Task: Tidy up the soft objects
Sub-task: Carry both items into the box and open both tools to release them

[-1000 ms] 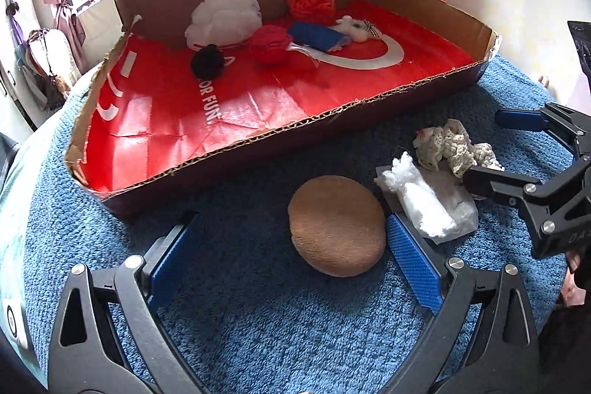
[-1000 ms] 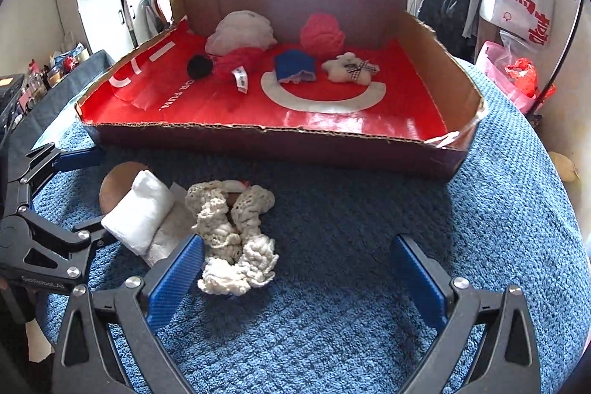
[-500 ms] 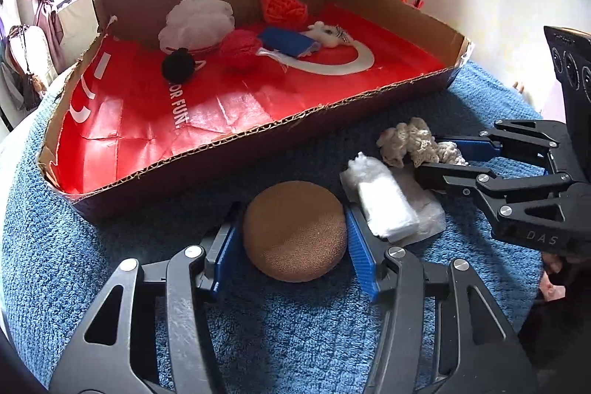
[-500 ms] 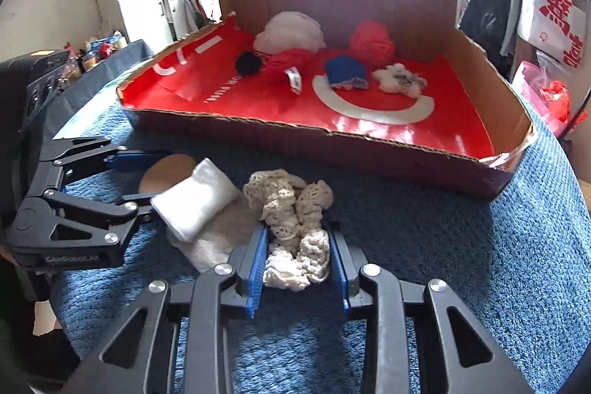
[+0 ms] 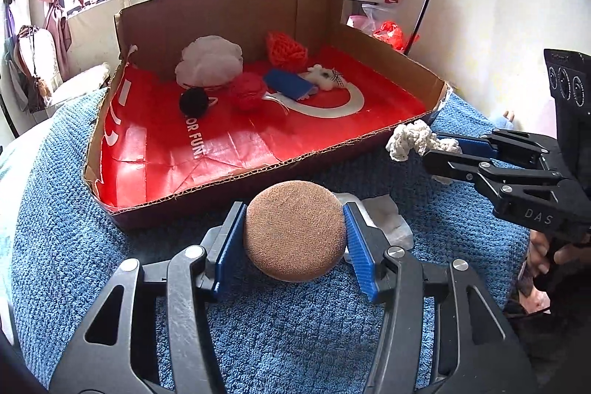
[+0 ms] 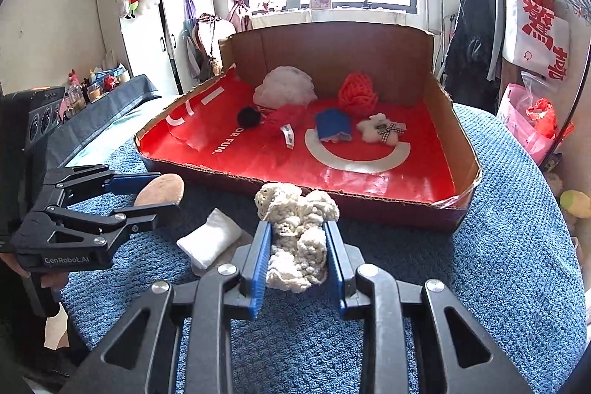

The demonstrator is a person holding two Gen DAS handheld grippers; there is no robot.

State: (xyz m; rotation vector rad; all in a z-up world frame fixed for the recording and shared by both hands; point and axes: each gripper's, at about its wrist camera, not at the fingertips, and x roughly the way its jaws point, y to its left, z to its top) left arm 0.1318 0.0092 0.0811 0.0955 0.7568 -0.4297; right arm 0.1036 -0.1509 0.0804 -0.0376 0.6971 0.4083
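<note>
So the brown round pad [image 5: 295, 234] is squeezed between the blue pads of the left tool [image 5: 295, 239], which is clenched on both its sides. It sits just in front of the near wall of the cardboard box [image 5: 280, 10], above the blue knit blanket [image 5: 92, 246]. Over on the right, the cream crochet bundle [image 6: 297, 235] is pinched in the right tool [image 6: 297, 255], blue pads pressing it from both sides, also right by the box's front edge.

Between the two, a small white pillow thing [image 6: 208, 240] lies on the blanket, gripped by nothing.

Inside the box the floor is red with a white ring and lettering, and there's already a bunch of stuff toward the back: a white fluffy puff [image 5: 208, 61], an orange knit piece [image 5: 286, 48], a red yarn ball [image 5: 247, 93], a black pom-pom [image 5: 194, 101], a blue pouch [image 5: 288, 84] and a little white plush [image 5: 325, 76] with a checked bow.
</note>
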